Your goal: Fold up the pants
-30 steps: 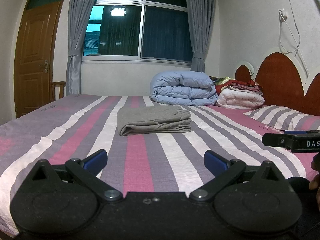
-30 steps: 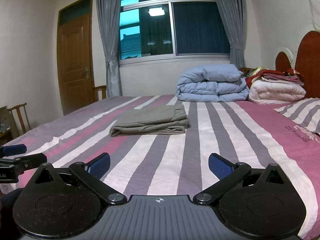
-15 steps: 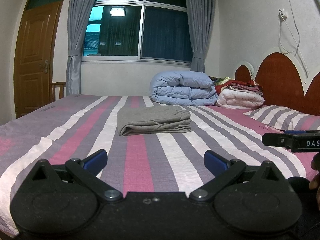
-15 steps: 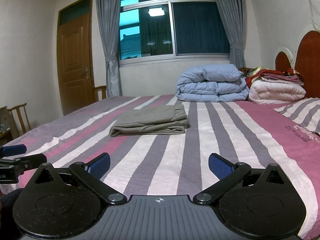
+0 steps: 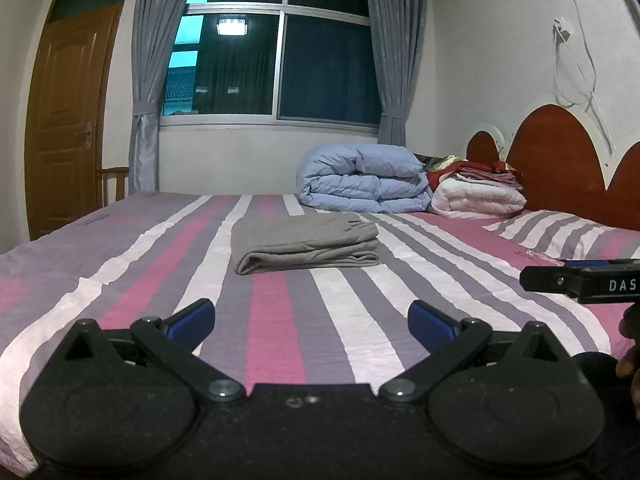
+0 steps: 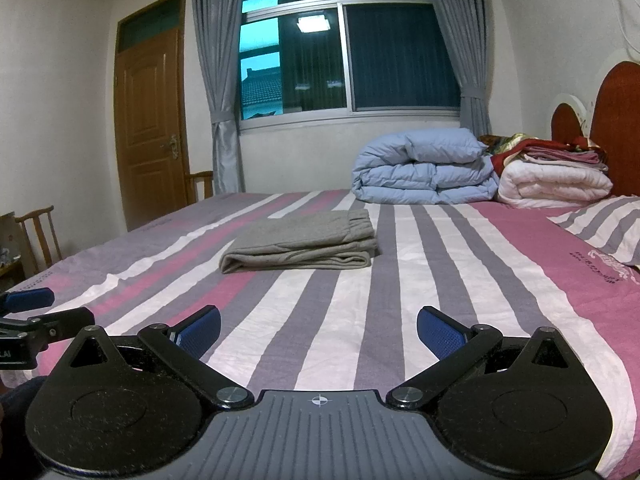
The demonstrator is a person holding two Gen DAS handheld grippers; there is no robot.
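Where the striped sheet runs toward the window, I see the grey pants (image 5: 305, 245) lying folded into a flat, soft rectangle, layers stacked, the rounded fold edge facing me and what looks like the gathered waistband on the right end, though at this range I can't be sure. The fabric reads as a matte knit with a few shallow creases. They rest near the middle of the bed (image 5: 280, 320), well apart from both of my tools.

My left gripper (image 5: 311, 316) hangs low over the near edge of the bed with its jaws spread wide and nothing between them; the blue fingertips (image 5: 191, 317) are ribbed pads on black hinged arms. My right gripper (image 6: 319, 326) is the same: wide apart, empty, its textured blue pads (image 6: 439, 336) clear of the sheet.

The sheet is smooth cotton in pink, grey, lilac and white bands, lightly wrinkled. Beyond the pants a puffy light-blue duvet (image 5: 362, 178) sits rolled in fat, quilted folds, and just beside it a white quilt (image 5: 478, 200) carries a stack of red and patterned cloths. A striped pillow (image 5: 560, 232) lies against the scalloped reddish wooden headboard (image 5: 560, 152). Grey curtains (image 6: 216, 80) frame the dark window (image 6: 348, 52), with a panelled wooden door (image 6: 150, 128) to the left.
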